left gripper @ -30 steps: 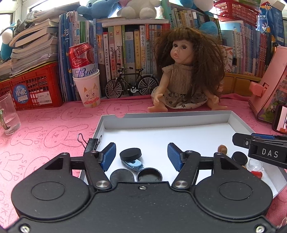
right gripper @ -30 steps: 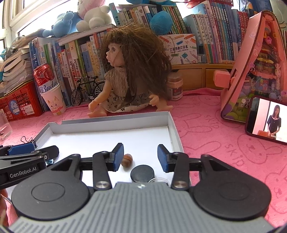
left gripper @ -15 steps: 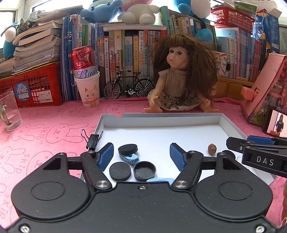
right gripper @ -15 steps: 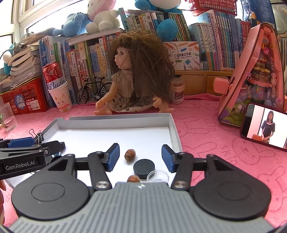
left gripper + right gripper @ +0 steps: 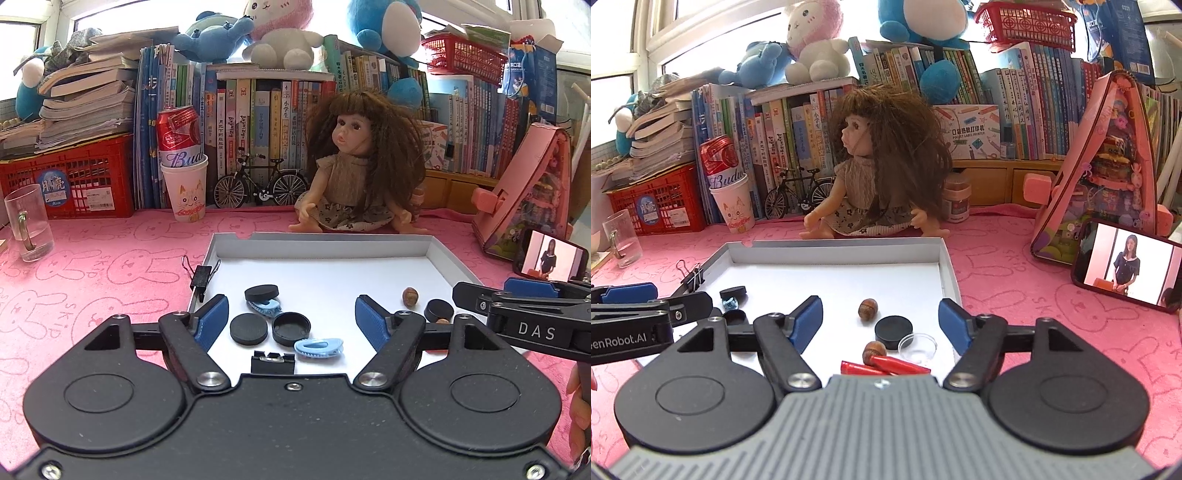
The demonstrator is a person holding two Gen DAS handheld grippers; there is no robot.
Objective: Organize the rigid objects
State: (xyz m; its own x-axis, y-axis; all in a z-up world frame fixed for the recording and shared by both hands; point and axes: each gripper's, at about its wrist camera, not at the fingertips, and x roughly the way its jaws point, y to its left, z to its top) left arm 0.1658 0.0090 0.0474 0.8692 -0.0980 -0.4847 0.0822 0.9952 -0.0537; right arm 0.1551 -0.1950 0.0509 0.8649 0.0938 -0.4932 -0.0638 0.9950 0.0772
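Observation:
A shallow white box tray (image 5: 325, 245) (image 5: 834, 254) lies on the pink cloth. Near its left side lie black round caps (image 5: 248, 328), an open black lid (image 5: 291, 328), blue hair clips (image 5: 318, 347) and a black binder clip (image 5: 273, 361). Near its right side lie acorns (image 5: 868, 308), a black cap (image 5: 894, 328), a clear lid (image 5: 918, 347) and red tubes (image 5: 886, 365). Another binder clip (image 5: 201, 275) sits on the tray's left rim. My left gripper (image 5: 291, 321) is open and empty above the left group. My right gripper (image 5: 881, 317) is open and empty above the right group.
A doll (image 5: 354, 166) sits behind the tray. A cup with a red can (image 5: 184, 177), a model bicycle (image 5: 258, 182), a red crate (image 5: 70, 177) and books line the back. A glass mug (image 5: 27, 221) stands left. A phone (image 5: 1126, 264) and pink toy house (image 5: 1108, 166) stand right.
Both grippers have drawn back and risen from the tray, so more items show near its front edge. Both stay open and empty.

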